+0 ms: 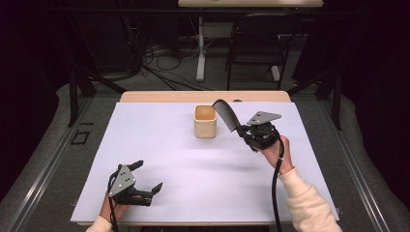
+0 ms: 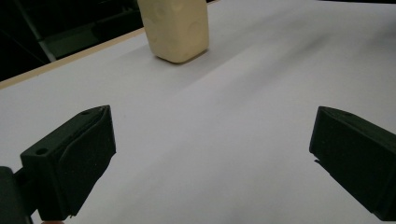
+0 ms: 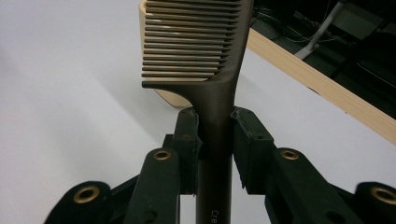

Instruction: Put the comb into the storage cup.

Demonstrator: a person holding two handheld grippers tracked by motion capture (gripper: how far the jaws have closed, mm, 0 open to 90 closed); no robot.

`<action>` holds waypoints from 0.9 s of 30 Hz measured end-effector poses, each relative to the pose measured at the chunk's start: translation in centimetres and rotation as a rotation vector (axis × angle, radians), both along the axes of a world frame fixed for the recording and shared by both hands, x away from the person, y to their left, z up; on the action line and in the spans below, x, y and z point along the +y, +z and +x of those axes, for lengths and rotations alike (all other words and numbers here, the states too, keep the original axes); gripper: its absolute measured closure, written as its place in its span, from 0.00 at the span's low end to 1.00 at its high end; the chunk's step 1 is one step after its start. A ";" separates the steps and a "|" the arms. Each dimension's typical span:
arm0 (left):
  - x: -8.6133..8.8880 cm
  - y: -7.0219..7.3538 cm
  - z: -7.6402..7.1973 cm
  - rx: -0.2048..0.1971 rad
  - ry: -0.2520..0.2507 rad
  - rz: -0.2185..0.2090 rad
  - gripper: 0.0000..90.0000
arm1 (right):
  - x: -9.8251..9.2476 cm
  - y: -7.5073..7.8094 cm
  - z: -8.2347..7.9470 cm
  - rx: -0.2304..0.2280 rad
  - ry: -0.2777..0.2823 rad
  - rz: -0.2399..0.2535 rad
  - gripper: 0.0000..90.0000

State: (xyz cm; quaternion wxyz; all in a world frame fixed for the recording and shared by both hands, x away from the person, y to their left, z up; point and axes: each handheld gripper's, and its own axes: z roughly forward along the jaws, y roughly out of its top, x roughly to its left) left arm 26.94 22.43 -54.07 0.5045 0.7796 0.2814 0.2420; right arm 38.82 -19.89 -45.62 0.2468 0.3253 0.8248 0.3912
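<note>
The comb [image 3: 205,60] sits clamped by its handle in my right gripper [image 3: 215,128], raised above the white table [image 1: 169,159], its toothed end tipped toward the cup [image 1: 205,122] just beside it. The cup stands upright near the table's far edge. My left gripper [image 1: 145,180] rests low near the front edge, well apart, jaws spread wide around nothing.

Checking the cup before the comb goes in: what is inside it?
The cup interior shows bare tan walls and nothing inside from the high view. In the right gripper view the comb covers its opening.
</note>
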 end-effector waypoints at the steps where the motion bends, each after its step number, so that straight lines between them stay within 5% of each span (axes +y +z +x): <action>1: 0.0 0.0 0.0 0.000 0.000 0.000 0.00 | 0.0 0.0 0.1 -0.003 0.002 -0.001 0.80; 27: 0.0 0.0 0.1 0.005 0.001 0.001 0.00 | 2.3 2.2 1.9 -0.036 0.022 -0.010 0.80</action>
